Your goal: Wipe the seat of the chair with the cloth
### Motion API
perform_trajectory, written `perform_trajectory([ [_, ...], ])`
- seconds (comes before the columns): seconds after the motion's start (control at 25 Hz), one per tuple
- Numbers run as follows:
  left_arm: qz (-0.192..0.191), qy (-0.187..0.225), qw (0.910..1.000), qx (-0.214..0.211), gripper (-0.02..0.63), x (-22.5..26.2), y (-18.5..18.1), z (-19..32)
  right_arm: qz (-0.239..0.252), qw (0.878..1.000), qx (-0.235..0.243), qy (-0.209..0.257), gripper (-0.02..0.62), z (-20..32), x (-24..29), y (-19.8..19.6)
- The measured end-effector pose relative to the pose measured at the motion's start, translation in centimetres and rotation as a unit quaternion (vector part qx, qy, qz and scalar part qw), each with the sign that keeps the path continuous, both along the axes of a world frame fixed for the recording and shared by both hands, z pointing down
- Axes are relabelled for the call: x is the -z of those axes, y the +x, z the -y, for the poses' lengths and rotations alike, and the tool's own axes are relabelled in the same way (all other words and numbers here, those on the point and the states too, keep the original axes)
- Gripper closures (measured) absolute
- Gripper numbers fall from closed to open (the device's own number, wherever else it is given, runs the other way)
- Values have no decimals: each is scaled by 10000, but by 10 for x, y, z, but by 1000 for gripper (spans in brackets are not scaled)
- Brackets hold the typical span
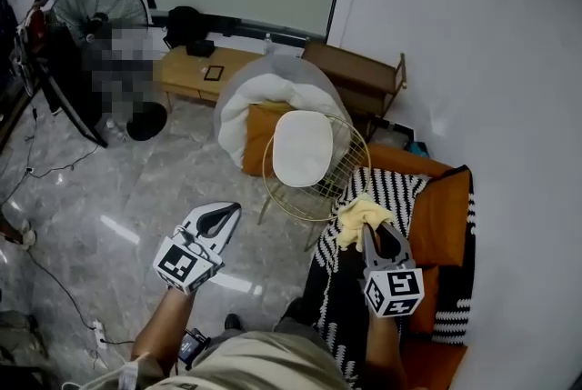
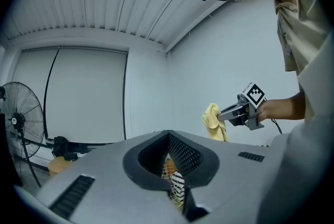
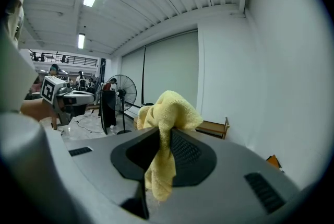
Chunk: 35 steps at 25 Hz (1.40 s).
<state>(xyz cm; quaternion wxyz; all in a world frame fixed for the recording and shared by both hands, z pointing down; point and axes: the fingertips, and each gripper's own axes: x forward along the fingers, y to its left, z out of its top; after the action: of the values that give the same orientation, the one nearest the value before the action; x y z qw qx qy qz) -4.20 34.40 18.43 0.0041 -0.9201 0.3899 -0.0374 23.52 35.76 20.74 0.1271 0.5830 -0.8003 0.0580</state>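
A gold wire chair (image 1: 341,188) with a round white seat pad (image 1: 303,147) stands in the middle of the head view. My right gripper (image 1: 375,232) is shut on a yellow cloth (image 1: 361,217), held in the air just right of the chair's rim. In the right gripper view the yellow cloth (image 3: 166,131) bunches above the jaws and hangs down between them. My left gripper (image 1: 220,217) hovers left of the chair over the floor, shut with nothing in it. The left gripper view shows the right gripper (image 2: 222,113) and the cloth (image 2: 213,121) against the wall.
Behind the chair lie an orange cushion (image 1: 257,135) and white bedding (image 1: 273,97). A black-and-white striped throw (image 1: 377,197) with orange cushions (image 1: 443,215) sits at the right by the wall. A low wooden table (image 1: 195,70), a wooden rack (image 1: 359,79) and a standing fan (image 1: 95,11) are farther back.
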Motion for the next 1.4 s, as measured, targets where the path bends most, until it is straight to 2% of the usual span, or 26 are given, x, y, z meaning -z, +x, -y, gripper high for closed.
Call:
perform_trajectory([
  [0.08,50,-59,9999,127,591,-3,10,8,28,9999,98,-32,517,15,-4,13],
  [0.2,151,211,9993,255,591,-7,20,18,88,9997,234,-76,517,33,-9,29],
  [0.44,211,-131,9977,627,591,2,35,25,164,9988,466,-64,517,59,-10,49],
  [0.72,296,-165,9974,641,591,1,51,36,240,9985,480,-120,515,73,-18,65],
  [0.88,252,-210,9982,509,591,-4,51,55,203,9990,353,-192,515,84,-21,66],
  [1.04,111,96,9997,199,591,-6,50,88,99,9996,134,-220,515,96,-19,65],
  [1.16,14,-162,9999,45,591,-5,50,115,13,9996,-50,-270,515,108,-17,61],
  [1.28,-91,-37,9997,-215,591,-5,43,150,-119,9992,-256,-268,515,125,-10,50],
  [1.4,-194,-117,9989,-419,591,-3,36,177,-193,9985,-442,-246,515,143,-6,36],
])
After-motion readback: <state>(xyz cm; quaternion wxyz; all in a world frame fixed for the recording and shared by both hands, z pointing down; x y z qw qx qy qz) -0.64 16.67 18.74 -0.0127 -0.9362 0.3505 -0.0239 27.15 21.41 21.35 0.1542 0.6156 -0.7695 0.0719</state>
